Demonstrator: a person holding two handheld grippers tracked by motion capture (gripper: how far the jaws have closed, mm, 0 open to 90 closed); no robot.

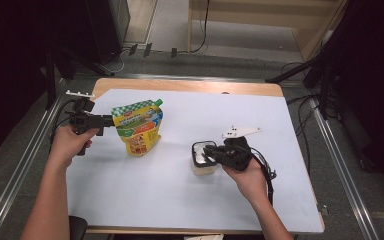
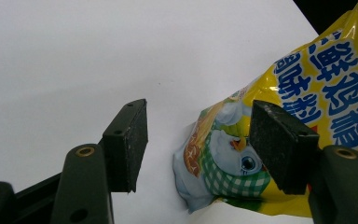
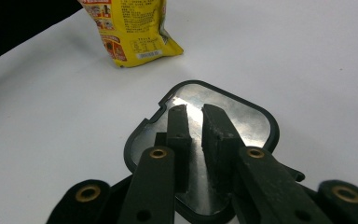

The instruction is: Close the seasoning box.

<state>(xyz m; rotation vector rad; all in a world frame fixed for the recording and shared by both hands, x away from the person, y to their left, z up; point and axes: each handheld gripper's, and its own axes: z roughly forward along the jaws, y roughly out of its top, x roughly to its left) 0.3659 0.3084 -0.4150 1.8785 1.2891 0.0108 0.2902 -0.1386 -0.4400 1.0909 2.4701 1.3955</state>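
The pouch (image 1: 137,127) stands at ten o'clock on the table (image 1: 180,200), unopened as far as shows; the container (image 1: 203,158), lid on, sits at four o'clock of it; likely filling is left. The left gripper (image 1: 105,121) gapes at the pouch's edge, gripping nothing; the right gripper (image 3: 195,122), nearly closed, hovers over the lid (image 3: 247,116), holding nothing.

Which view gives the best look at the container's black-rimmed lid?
The right gripper view: the lid shows close up, shiny with a black rim, under the right gripper. The high view shows it small, on the container, partly hidden by that gripper. The left gripper view faces the yellow pouch.
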